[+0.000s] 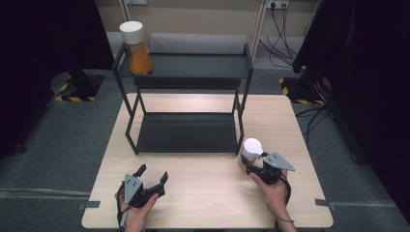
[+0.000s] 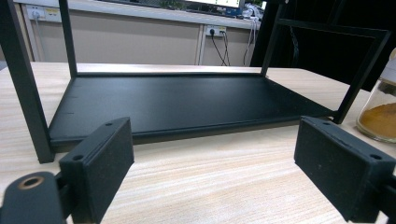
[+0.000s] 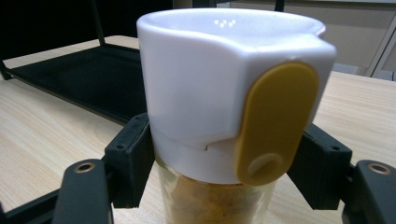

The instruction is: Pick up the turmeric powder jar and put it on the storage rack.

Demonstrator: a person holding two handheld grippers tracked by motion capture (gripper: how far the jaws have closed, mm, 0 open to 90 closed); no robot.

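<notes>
your right gripper [image 1: 252,166] has its fingers [image 3: 130,158] clamped on the spice jar [image 3: 233,93], just under its white lid with the yellow flip tab. the jar stands on the worktop [image 1: 203,193] beside the front right leg of the black two-tier rack [image 1: 188,130]. your left gripper [image 1: 153,175] rests near the front edge, fingers [image 2: 100,163] spread wide with nothing between them. a second jar [image 1: 138,48] sits on the rack's top shelf.

A lab or test room: a lone wooden bench [image 1: 208,203] on grey carpet [image 1: 58,145], dark curtains [image 1: 43,48] at both sides, stand feet with hazard tape [image 1: 72,94], wall sockets [image 1: 277,5] with trailing cables [image 1: 278,38].
</notes>
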